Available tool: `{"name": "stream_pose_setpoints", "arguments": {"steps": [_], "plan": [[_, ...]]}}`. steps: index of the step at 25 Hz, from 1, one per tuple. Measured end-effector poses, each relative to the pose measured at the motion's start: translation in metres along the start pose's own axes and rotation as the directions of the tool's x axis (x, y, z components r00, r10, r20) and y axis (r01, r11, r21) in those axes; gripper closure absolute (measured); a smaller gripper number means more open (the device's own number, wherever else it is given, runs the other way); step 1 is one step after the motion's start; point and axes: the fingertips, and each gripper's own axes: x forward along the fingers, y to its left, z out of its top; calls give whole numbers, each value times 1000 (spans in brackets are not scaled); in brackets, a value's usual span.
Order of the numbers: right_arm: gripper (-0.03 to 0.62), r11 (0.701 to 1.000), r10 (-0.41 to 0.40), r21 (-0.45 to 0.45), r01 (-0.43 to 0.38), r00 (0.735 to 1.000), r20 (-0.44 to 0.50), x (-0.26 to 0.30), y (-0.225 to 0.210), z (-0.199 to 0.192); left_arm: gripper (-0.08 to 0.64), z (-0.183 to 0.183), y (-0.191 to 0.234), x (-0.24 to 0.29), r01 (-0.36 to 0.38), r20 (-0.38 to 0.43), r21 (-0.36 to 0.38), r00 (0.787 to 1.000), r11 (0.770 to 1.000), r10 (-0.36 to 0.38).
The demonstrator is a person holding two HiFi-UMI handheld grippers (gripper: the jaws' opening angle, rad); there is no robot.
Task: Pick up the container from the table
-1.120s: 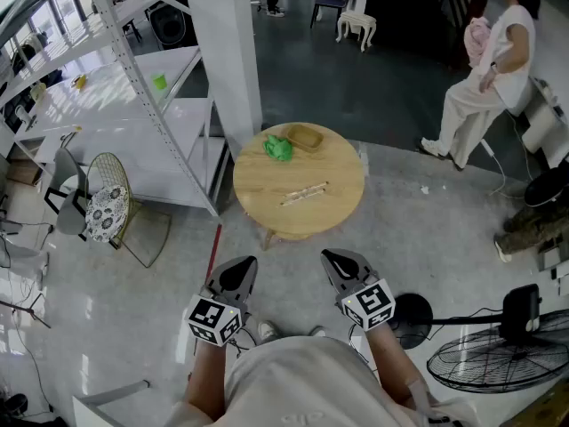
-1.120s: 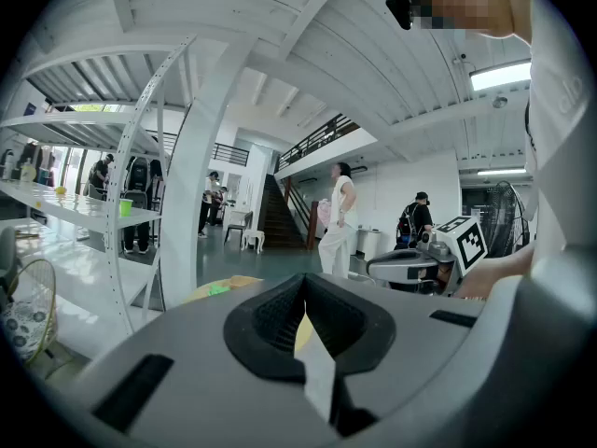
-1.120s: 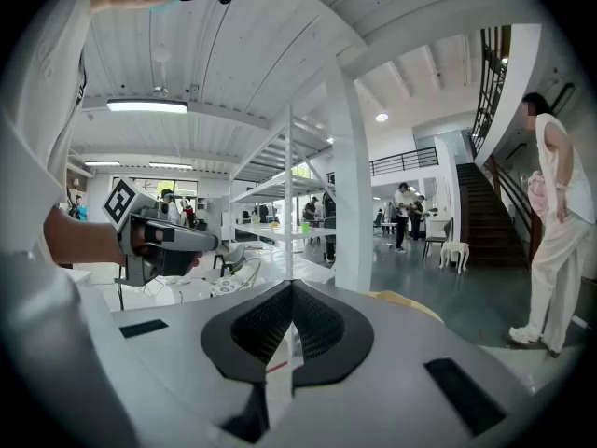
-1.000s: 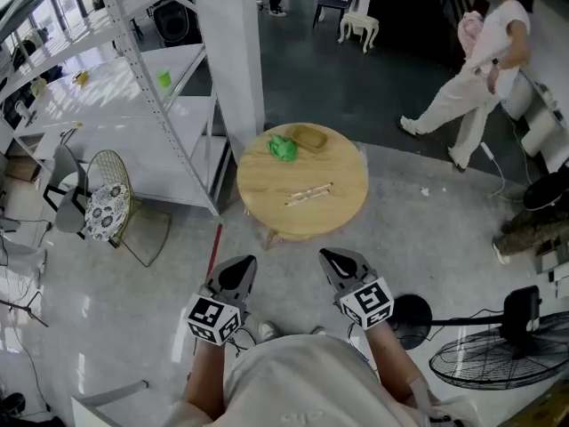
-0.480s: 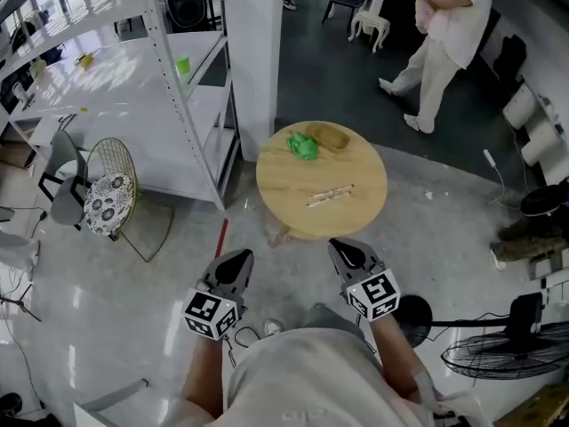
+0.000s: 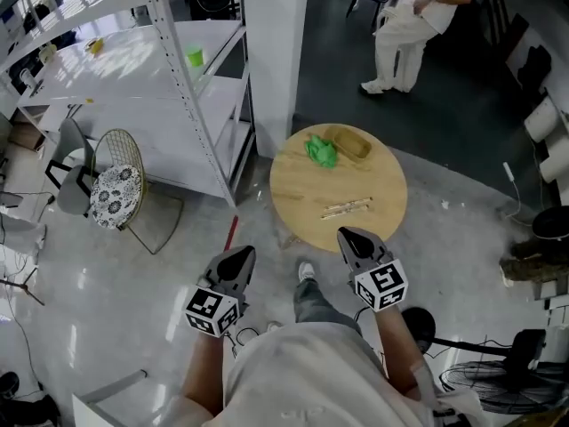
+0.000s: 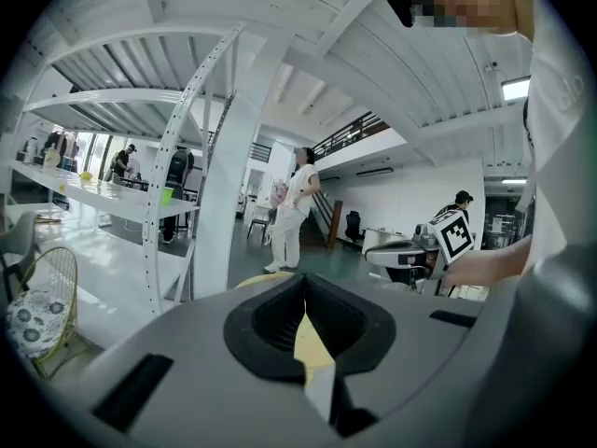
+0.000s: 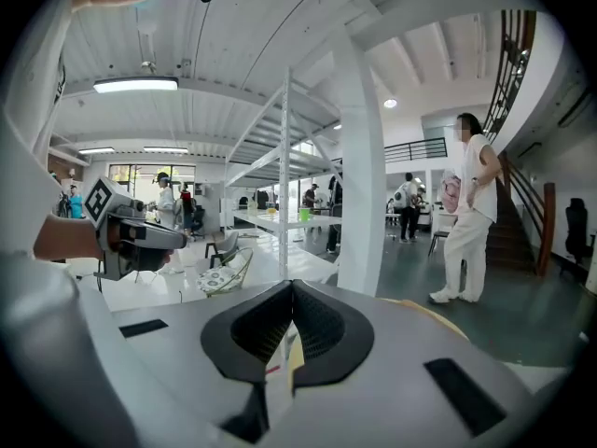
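The shallow wooden container (image 6: 352, 143) sits at the far edge of the round table (image 6: 302, 198), just beside a green crumpled thing (image 6: 321, 150). At the table's near side, the left gripper (image 6: 238, 256) and the right gripper (image 6: 349, 237) hang with jaws clenched on nothing.

A square white pillar (image 6: 271, 60) stands mid-room. Left of it runs a white shelving rack (image 6: 124, 60), with a wire chair (image 6: 116, 194) on glossy pale floor (image 6: 107, 301). Just in front of the pillar sits a round wooden bench (image 6: 302, 194). Beyond the pillar lies dark flooring (image 6: 444, 105). A strip light (image 8: 135, 85) glows overhead, left of the pillar.
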Motion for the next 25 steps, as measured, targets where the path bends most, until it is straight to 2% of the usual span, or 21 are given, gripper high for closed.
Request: {"name": "stream_pose_setpoints", "arguments": {"steps": [5,11,18,25], "plan": [[568,999,41,0,-41,999,-6,50,-54,-2,543,6,24,52,-57,-37,22,998,998,58],[566,997,55,50,-53,998,-30,103,-138,-8,543,23,45,112,-122,-73,32,990,992,124],[566,996,54,81,-46,994,-96,163,-237,-34,543,29,65,170,-219,-95,-13,972,976,217],[546,998,50,36,-44,980,-192,222,-300,-66,543,26,81,191,-309,-119,-41,946,950,303]]}}
